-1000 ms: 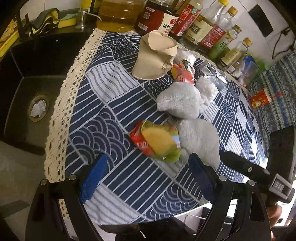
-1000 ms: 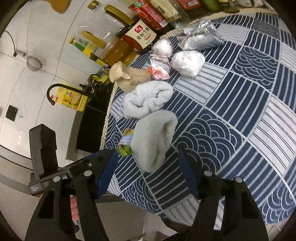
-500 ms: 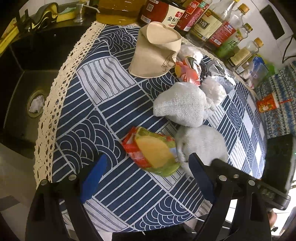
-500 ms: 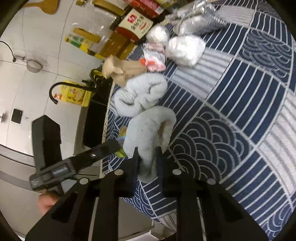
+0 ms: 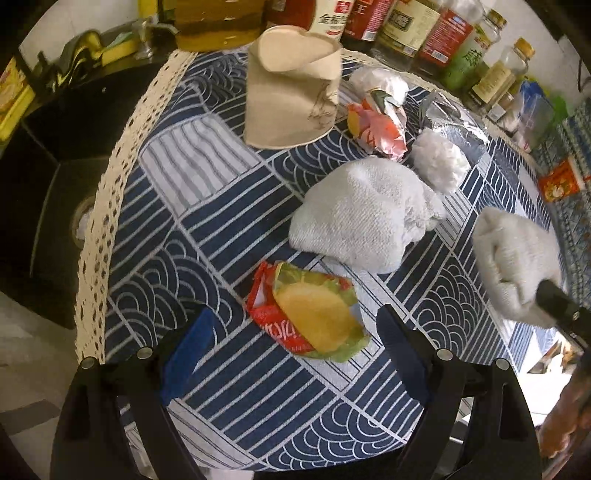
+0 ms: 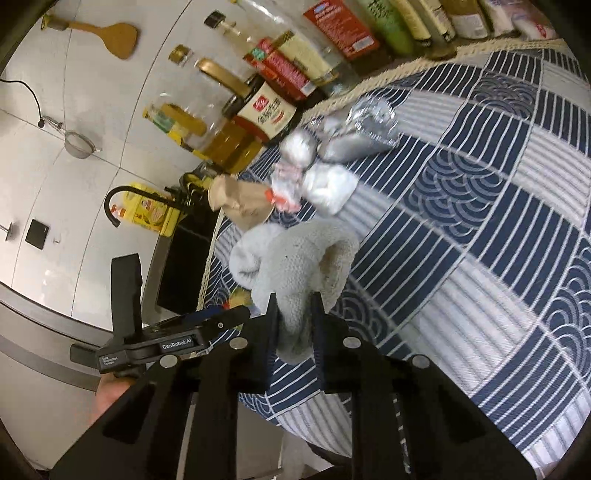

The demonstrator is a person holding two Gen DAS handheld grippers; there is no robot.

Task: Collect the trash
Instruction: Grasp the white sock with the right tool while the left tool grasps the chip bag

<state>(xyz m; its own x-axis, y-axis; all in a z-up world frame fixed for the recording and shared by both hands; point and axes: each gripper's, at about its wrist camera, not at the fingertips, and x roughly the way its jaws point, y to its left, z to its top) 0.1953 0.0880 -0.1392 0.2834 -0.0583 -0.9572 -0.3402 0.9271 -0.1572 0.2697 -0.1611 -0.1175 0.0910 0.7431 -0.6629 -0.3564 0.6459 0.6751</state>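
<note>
Right gripper (image 6: pixel 293 314) is clenched on a grey cloth wad (image 6: pixel 303 266), fingers pinching its lower end, wad lifted clear of the blue patterned cloth on the counter (image 5: pixel 236 373) near its right edge. Left gripper (image 5: pixel 295 339) is released, fingers spread wide and hovering over the red-green snack wrapper (image 5: pixel 310 317), which lies flat near the counter's front edge, untouched. Second grey cloth wad (image 5: pixel 362 214) sits mid-counter just behind the wrapper; crushed paper cup (image 5: pixel 291 92), another crumpled wrapper (image 5: pixel 376 125), white tissue ball (image 5: pixel 439 162) and foil (image 5: pixel 450 122) cluster toward the back edge by the bottles (image 5: pixel 406 29).
</note>
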